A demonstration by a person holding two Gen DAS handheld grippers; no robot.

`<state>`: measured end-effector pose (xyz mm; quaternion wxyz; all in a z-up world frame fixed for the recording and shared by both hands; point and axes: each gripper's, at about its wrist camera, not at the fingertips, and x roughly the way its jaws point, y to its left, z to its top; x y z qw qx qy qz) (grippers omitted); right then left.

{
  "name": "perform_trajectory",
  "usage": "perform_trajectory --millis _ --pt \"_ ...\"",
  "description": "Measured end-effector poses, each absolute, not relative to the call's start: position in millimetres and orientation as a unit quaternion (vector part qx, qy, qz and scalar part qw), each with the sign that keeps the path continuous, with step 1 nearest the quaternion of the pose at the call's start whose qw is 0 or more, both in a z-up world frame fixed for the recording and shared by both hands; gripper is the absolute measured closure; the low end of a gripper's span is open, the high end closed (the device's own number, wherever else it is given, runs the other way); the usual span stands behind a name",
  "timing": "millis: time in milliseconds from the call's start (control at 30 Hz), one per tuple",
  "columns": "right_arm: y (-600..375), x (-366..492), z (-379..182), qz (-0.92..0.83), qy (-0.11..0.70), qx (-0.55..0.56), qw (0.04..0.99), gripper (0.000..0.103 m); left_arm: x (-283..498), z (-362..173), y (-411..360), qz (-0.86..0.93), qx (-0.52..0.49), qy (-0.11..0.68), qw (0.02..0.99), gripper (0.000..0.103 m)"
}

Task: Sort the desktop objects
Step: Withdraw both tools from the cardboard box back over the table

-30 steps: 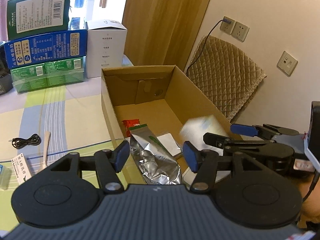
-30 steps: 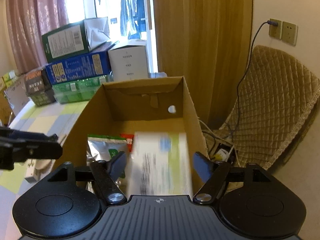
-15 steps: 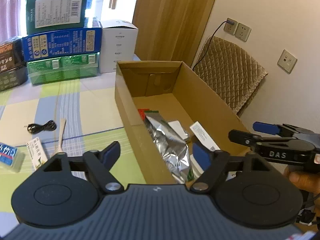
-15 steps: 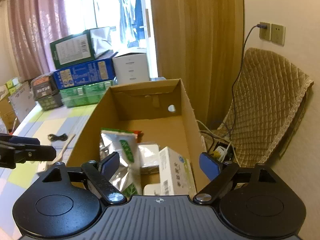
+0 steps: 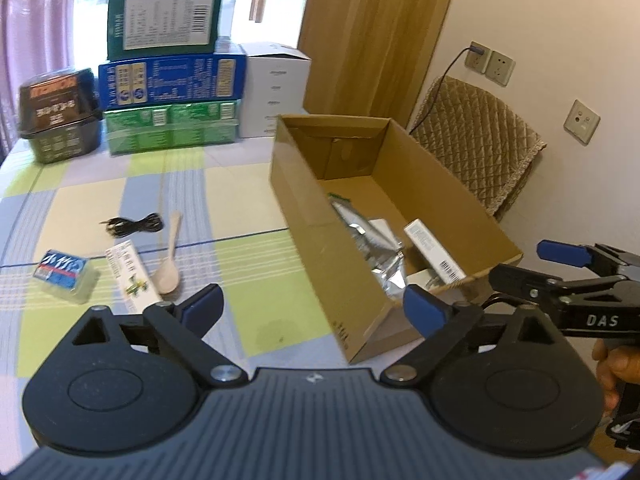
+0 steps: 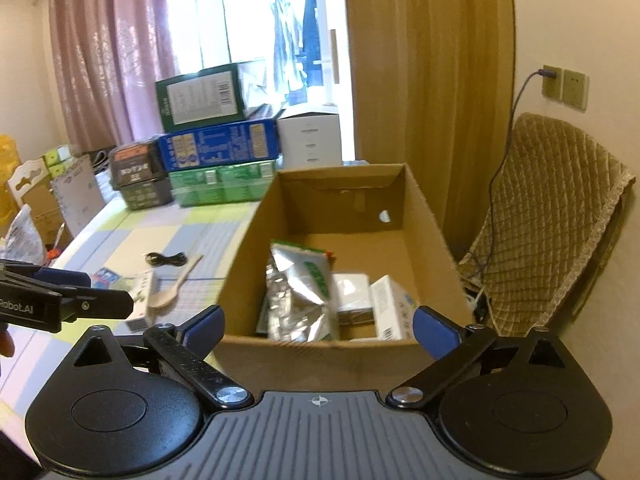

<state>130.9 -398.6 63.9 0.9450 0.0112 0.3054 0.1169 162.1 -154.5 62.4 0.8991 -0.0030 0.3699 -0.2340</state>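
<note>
— Since both your tools are empty, which thing would you take next? The left gripper (image 5: 311, 308) stands spread wide over the table (image 5: 248, 208), and the right gripper (image 6: 318, 324) is spread just as wide at the near wall of the cardboard box (image 6: 424, 216).

— What's left out there?

— Four loose things, all to the left of the box: a wooden spoon (image 5: 170, 262), a slim white carton (image 5: 132, 274) touching it or nearly so, a blue wrapped packet (image 5: 64, 274) and a coiled black cable (image 5: 134, 224).

— How will they handle?

— I'd judge all four light. The spoon is stiff and lies flat, so pinch its handle across the narrow width. Take the carton by its long sides; it looks rigid enough. The cable is limp, so grab the bundle's middle.

— Anything in your way?

— The box's tall left wall; you'd have to lift over it. Inside, a crinkly foil pouch (image 6: 298, 292) and small white boxes (image 6: 390, 312) crowd the near end, while the far end is bare.
</note>
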Motion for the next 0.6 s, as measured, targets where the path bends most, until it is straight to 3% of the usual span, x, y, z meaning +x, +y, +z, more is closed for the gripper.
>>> perform_trajectory --millis 133,600 --pt "-383 120 60 0.131 0.309 0.004 0.942 0.002 150 59 -138 -0.215 0.002 0.372 0.903 0.002" --pt "-352 101 51 0.164 0.314 -0.011 0.935 0.002 120 26 -64 -0.145 0.006 0.400 0.905 0.002"
